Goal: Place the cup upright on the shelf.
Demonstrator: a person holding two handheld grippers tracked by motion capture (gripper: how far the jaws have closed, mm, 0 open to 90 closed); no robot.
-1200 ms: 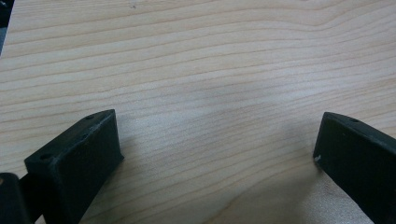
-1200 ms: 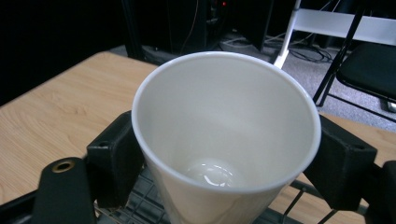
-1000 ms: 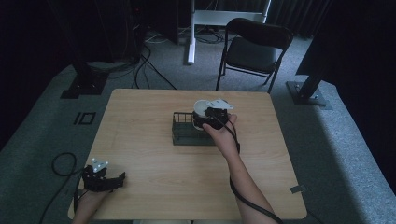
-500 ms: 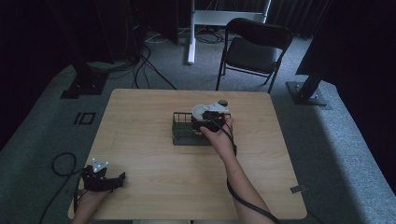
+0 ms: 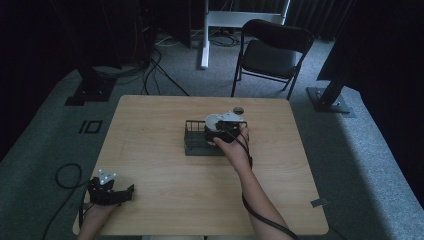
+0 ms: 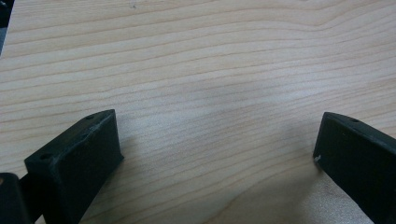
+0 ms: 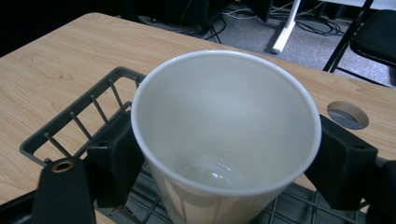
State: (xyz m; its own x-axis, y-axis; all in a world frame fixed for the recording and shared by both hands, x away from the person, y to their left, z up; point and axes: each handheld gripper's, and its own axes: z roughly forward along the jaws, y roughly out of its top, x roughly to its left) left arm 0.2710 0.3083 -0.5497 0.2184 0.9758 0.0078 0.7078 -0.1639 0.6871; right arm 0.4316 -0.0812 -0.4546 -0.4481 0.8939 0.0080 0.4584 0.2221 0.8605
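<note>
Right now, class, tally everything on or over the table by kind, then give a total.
White cup: 1
Dark wire basket: 1
Grippers: 2, the left gripper and the right gripper
Total: 4

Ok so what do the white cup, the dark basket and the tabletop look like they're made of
White cup: probably paper, with a thin rolled rim and a matte wall; thin plastic is possible.
Dark basket: looks like moulded plastic, with dull grey-green bars and a grid floor.
Tabletop: light wood grain, smooth; veneer or laminate, cannot tell which.
</note>
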